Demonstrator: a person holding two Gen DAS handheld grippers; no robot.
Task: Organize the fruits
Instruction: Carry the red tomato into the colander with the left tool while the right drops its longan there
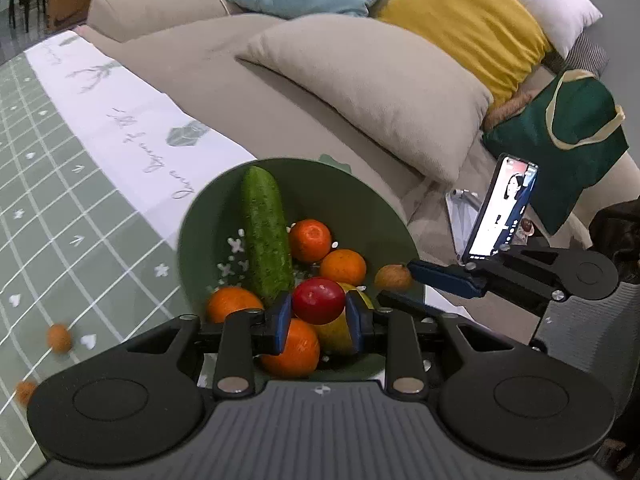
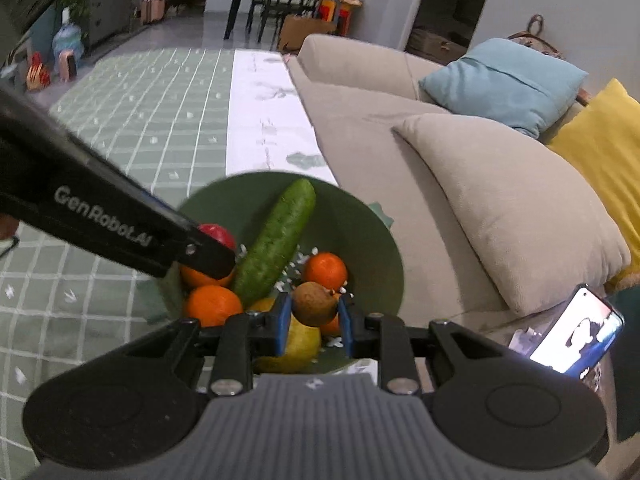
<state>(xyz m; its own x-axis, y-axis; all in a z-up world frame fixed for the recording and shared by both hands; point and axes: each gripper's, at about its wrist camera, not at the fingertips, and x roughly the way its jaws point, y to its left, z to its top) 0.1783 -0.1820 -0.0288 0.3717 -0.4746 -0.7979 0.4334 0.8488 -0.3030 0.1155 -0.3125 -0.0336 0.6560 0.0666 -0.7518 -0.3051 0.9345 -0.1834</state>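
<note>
A green bowl (image 1: 352, 200) on the table holds a cucumber (image 1: 266, 232), several oranges (image 1: 310, 240) and a yellow fruit (image 1: 340, 332). My left gripper (image 1: 319, 316) is shut on a red fruit (image 1: 319, 300) just above the bowl's near side. My right gripper (image 2: 314, 320) is shut on a small brown fruit (image 2: 314, 304) over the bowl (image 2: 360, 232); that brown fruit also shows in the left wrist view (image 1: 393, 277) at the bowl's right rim. The red fruit (image 2: 218, 234) and cucumber (image 2: 276, 244) show in the right wrist view.
Two small brown fruits (image 1: 59, 338) lie on the green checked tablecloth (image 1: 60, 200) at left. A beige sofa (image 1: 280, 92) with cushions runs behind the bowl. A lit phone (image 1: 502, 212) on a stand sits at right, next to a green bag (image 1: 568, 136).
</note>
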